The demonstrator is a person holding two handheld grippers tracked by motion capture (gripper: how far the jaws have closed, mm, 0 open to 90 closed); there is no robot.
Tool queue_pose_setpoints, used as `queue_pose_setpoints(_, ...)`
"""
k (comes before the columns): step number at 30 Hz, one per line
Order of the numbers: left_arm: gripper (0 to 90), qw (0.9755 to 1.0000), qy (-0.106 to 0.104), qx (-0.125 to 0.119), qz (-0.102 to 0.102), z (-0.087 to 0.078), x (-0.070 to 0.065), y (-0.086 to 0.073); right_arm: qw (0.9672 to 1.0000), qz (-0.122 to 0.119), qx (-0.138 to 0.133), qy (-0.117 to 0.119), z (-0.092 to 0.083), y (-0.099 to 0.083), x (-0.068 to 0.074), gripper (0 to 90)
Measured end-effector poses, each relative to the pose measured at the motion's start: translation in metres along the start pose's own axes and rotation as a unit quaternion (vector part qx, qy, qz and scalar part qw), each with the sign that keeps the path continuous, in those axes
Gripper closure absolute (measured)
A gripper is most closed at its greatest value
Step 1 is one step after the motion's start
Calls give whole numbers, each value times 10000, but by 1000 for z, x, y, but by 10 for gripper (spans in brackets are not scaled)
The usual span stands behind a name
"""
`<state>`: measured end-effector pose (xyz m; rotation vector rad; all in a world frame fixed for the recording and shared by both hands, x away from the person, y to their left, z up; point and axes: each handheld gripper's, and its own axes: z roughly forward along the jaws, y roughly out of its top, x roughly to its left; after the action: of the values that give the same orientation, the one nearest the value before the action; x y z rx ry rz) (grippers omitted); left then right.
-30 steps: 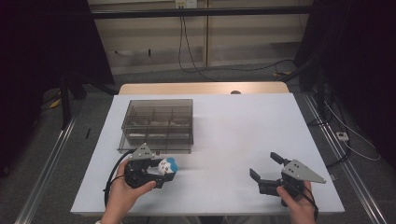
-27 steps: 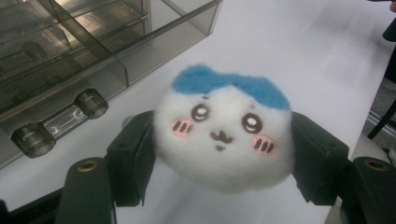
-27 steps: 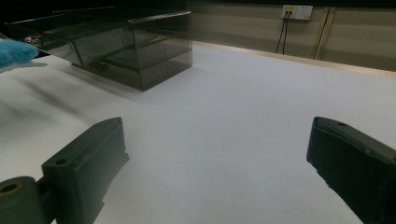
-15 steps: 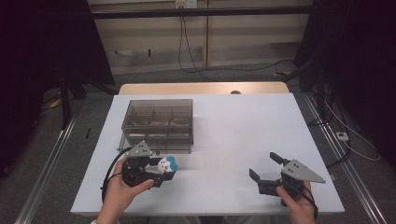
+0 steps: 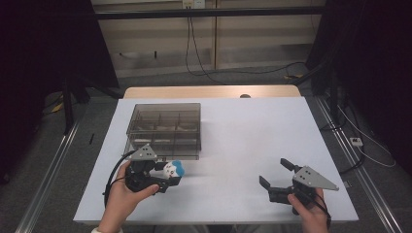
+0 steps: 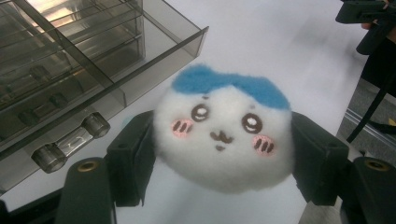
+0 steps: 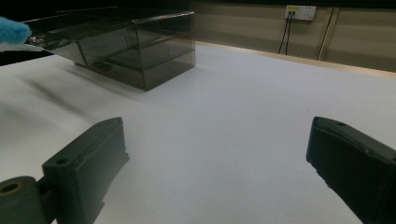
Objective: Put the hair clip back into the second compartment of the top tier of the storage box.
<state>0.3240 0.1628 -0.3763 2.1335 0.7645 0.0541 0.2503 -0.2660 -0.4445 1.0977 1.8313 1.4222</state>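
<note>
Nearest to the person, at the front edge of the white counter (image 5: 233, 145), two hands are seen, each with a hand-held gripper. A small round white plush toy with a blue tuft and an embroidered face (image 6: 224, 135) is pinched by the left hand-held gripper (image 5: 167, 175), its two black jaws pressed against the toy's sides in the left gripper view. The toy is held at the front left of the counter, just in front of the box; whether it touches the surface cannot be told. The left hand (image 5: 127, 196) is wrapped around the gripper body from below.

At the front right, the right hand-held gripper (image 5: 277, 174) is held by the right hand (image 5: 306, 211) with its jaws spread wide and nothing between them; bare counter is seen between the jaws in the right gripper view.

Farther back on the left, a smoky transparent plastic box with inner compartments (image 5: 165, 128) is set on the counter, a clear cylindrical handle (image 6: 70, 144) fixed to its near face, just beside the toy.

Beyond the counter, a pale wall with a socket (image 7: 300, 12) and hanging cables is seen.
</note>
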Motion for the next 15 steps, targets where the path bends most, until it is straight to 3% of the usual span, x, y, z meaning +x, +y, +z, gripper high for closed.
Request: queue_pose_setpoints(15,313,9999,85,-32,-45,-7,2,8,10000,-4,-2,4,0,0,0,41)
